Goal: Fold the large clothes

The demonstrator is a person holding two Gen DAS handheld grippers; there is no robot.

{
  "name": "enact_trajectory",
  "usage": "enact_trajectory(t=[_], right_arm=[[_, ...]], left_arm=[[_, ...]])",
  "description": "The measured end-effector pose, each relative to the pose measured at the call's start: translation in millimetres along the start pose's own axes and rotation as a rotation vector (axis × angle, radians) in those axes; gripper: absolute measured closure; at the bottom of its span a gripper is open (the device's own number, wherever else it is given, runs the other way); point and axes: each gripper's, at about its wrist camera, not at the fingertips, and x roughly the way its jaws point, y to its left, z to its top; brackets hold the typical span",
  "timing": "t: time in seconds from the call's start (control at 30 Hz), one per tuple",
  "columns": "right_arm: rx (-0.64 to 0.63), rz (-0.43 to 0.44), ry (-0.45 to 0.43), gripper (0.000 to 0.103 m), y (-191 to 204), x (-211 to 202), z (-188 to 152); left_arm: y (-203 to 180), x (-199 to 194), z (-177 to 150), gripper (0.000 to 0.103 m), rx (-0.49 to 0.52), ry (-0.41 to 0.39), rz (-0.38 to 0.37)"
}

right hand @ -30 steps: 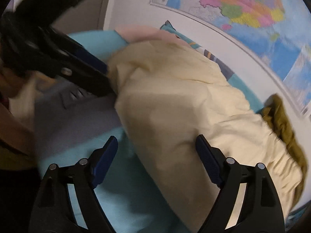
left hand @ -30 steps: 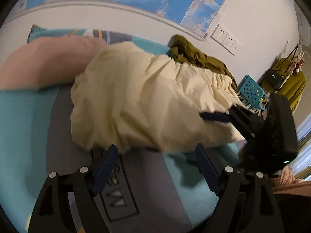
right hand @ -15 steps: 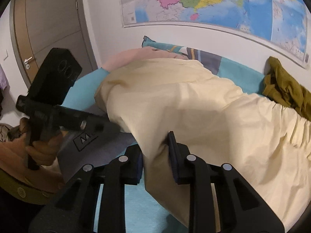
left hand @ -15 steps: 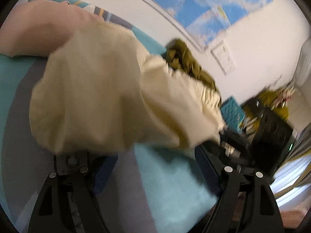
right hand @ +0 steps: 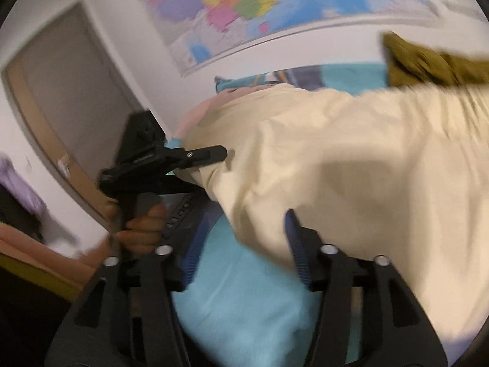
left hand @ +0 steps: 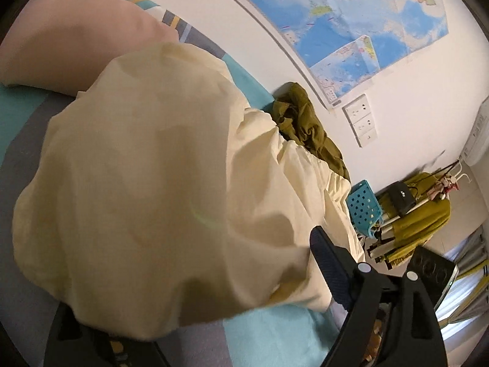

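A large cream garment (left hand: 159, 183) lies bunched on the teal and grey bed (left hand: 275, 333); it also fills the right wrist view (right hand: 351, 159). It drapes over my left gripper (left hand: 214, 290): only the right finger (left hand: 328, 269) shows, the left is under cloth. In the right wrist view the left gripper (right hand: 214, 156) meets the garment's left edge. My right gripper (right hand: 244, 244) has its jaws apart at the garment's near hem, with no cloth pinched between the pads.
A pink pillow (left hand: 76, 36) lies at the bed's head. An olive garment (left hand: 305, 128) is heaped by the wall. A teal basket (left hand: 363, 208) and a clothes rack (left hand: 421, 214) stand beyond the bed. A door (right hand: 70, 98) is at left.
My right gripper, shut on the hem half a second ago, now has its jaws apart. My left gripper has gone under the cloth, which now covers its left finger.
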Motion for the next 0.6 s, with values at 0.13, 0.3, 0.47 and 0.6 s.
enact_trajectory(t=[0.13,0.3,0.47,0.6], right_arm=[[0.283,0.028,-0.058,0.026,-47.4,-54.5,-36.3],[0.612,-0.041,-0.16,0.023,-105.4,-99.7,-83.1],[0.7,-0.133,-0.277,0.024,-126.8,-117.1,-87.2],[0.686,-0.239,-0.295,0.023,-128.1,-113.2,-78.4]], left_arm=[[-2.7,12.6,3.3,0.044,0.018,0.042,0.102],[-14.4,16.4,1.4,0.047,0.081,0.04,0.189],[-22.8,18.2,1.1,0.048,0.135,0.044,0.253],[-25.0,17.4,-0.6,0.048,0.156,0.042,0.28]])
